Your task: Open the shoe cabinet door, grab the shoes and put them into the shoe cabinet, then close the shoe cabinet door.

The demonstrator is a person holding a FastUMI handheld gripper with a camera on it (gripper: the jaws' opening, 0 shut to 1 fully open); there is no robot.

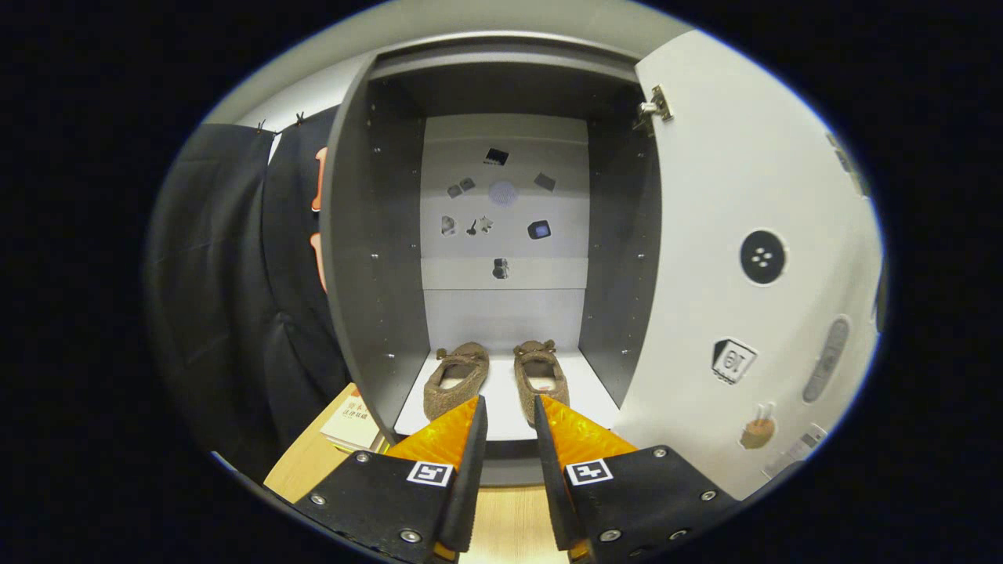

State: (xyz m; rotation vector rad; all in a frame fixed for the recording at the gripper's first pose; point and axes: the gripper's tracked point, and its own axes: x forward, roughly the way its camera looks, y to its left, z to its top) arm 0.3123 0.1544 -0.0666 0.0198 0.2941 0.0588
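Note:
The shoe cabinet (376, 258) stands straight ahead with its grey side walls showing and its white door (744, 180) swung wide to the right. On its white bottom shelf (584, 384) lie two brown fuzzy shoes side by side, toes pointing inward: the left shoe (456, 378) and the right shoe (539, 376). My gripper (509, 407) hovers just outside the cabinet's front edge, open, with a narrow gap and nothing between the fingers. The fingertips overlap the heels of both shoes in the view.
The cabinet's back panel (505, 313) carries several small stickers. The door has a hinge (657, 103) at its top and stickers on its inner face. A book (353, 423) lies on the wooden floor (305, 470) left of the cabinet. Black cloth (227, 298) hangs at left.

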